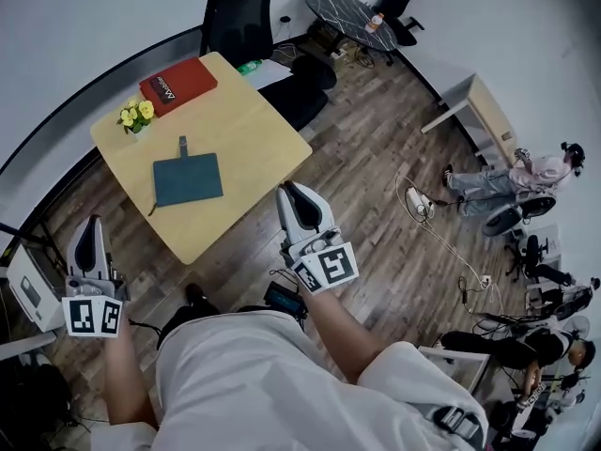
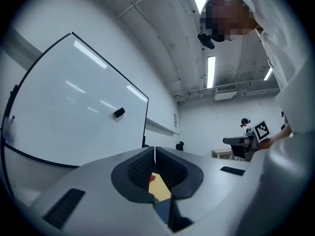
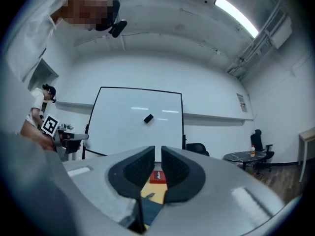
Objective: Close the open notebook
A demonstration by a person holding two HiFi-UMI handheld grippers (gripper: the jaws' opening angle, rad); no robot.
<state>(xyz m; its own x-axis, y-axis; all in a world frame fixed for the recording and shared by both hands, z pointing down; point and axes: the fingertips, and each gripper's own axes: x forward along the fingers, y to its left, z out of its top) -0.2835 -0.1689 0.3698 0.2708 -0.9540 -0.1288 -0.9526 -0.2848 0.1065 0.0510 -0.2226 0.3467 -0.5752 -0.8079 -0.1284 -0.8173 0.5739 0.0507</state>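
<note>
The teal notebook (image 1: 188,179) lies shut and flat on the light wooden table (image 1: 254,130), with a grey strap sticking out at its far edge. Both grippers are held off the table on my side, apart from the notebook. My left gripper (image 1: 89,225) is at the lower left, its jaws shut on nothing. My right gripper (image 1: 289,192) hangs just past the table's near right edge, also shut and empty. In the right gripper view the gripper (image 3: 158,154) points level across the table, and the red book (image 3: 158,177) shows between its jaws. The left gripper (image 2: 155,154) faces a whiteboard.
A red book (image 1: 178,85) and a small pot of yellow flowers (image 1: 136,115) stand at the table's far end. A black office chair (image 1: 239,12) is behind the table. A power strip with cable (image 1: 418,200) lies on the wood floor. People sit at the right (image 1: 526,172).
</note>
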